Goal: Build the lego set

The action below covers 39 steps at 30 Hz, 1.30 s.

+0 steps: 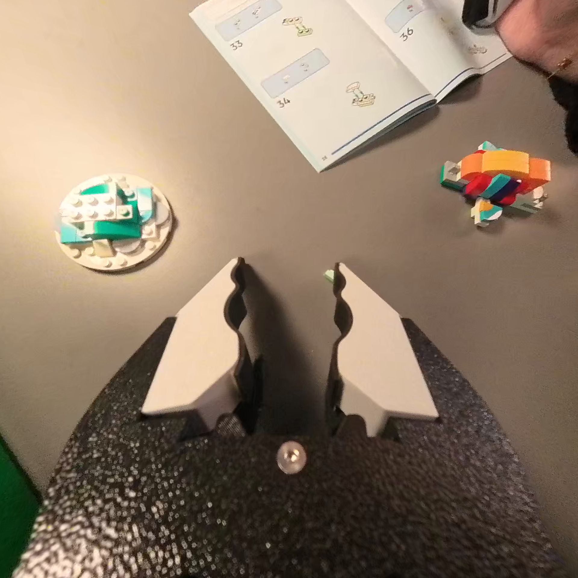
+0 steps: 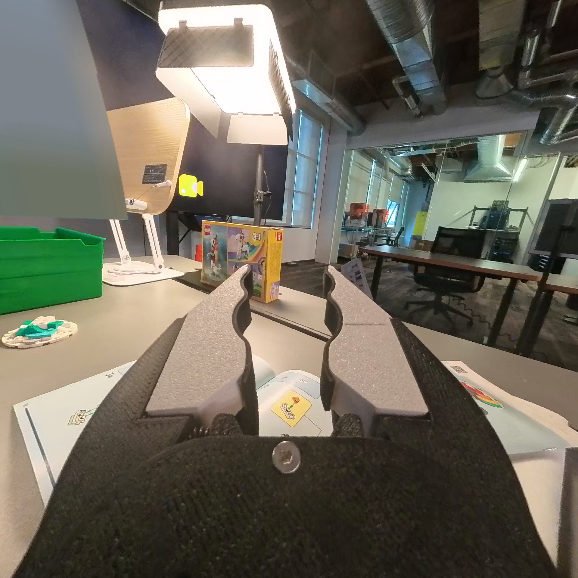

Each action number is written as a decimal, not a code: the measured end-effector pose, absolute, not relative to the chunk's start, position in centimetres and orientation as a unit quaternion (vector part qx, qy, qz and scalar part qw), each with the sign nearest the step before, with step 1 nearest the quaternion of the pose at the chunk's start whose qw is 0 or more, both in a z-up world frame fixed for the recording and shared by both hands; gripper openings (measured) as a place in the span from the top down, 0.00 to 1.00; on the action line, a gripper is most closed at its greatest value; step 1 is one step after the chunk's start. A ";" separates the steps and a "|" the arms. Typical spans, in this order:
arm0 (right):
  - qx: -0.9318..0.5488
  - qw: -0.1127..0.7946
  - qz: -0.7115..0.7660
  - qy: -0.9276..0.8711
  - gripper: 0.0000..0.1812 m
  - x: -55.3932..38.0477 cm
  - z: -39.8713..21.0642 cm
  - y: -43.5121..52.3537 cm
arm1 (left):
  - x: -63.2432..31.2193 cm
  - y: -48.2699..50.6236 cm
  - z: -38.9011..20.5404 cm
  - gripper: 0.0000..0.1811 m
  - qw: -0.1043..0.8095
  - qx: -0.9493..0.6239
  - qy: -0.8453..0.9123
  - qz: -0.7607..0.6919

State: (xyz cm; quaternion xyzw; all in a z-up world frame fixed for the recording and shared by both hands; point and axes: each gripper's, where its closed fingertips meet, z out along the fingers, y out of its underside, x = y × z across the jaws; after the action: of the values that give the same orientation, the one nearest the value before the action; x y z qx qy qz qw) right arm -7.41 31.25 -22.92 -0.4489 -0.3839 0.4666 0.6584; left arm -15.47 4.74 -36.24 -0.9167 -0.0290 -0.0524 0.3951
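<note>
My left gripper (image 1: 289, 266) is open and empty, pointing down at the grey table. A tiny pale green piece (image 1: 329, 275) lies by its right fingertip. A round white plate with a teal and white build (image 1: 114, 219) sits to the left; it also shows in the right wrist view (image 2: 39, 330). A colourful build with orange, red and teal parts (image 1: 497, 184) lies to the right. The open instruction booklet (image 1: 328, 78) lies at the far side. My right gripper (image 2: 286, 272) is open and empty, held above the booklet (image 2: 291, 403).
A person's hand (image 1: 538, 40) rests on the booklet's far right corner. A green bin (image 2: 50, 266) stands at the left. The yellow set box (image 2: 240, 259) stands upright at the table's far edge, beside a white lamp stand (image 2: 140, 266). The gap from one gripper's tips to the other's is roughly 30 centimeters.
</note>
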 end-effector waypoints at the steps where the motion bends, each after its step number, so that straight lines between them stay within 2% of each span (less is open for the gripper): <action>1: -0.449 0.658 0.467 -0.384 0.76 -7.4 -22.9 31.3 | -15.6 4.6 -36.2 0.69 0.395 -0.916 -0.034 -0.056; 7: -0.449 0.658 0.467 -0.383 0.76 -7.4 -22.9 31.3 | -15.1 4.3 -35.3 0.71 0.398 -0.913 -0.051 -0.075; 10: -0.449 0.658 0.467 -0.384 0.76 -7.4 -22.9 31.3 | -14.6 4.4 -34.9 0.67 0.398 -0.914 -0.059 -0.054; 19: -0.449 0.658 0.467 -0.384 0.76 -7.4 -22.9 31.3 | -11.9 4.0 -34.3 0.83 0.398 -0.912 0.097 -0.012; 31: -0.449 0.658 0.467 -0.385 0.76 -7.4 -22.9 31.2 | -11.6 3.7 -36.0 0.79 0.383 -0.919 0.071 -0.061; 39: -0.448 0.658 0.467 -0.385 0.76 -7.4 -22.9 31.2 | -11.7 3.9 -36.0 0.83 0.389 -0.916 0.067 -0.073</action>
State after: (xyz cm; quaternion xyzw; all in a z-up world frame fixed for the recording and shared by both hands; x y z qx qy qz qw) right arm -7.42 31.21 -22.92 -0.4482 -0.3851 0.4671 0.6578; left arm -11.66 3.87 -35.98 -0.9157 0.0670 -0.0733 0.3893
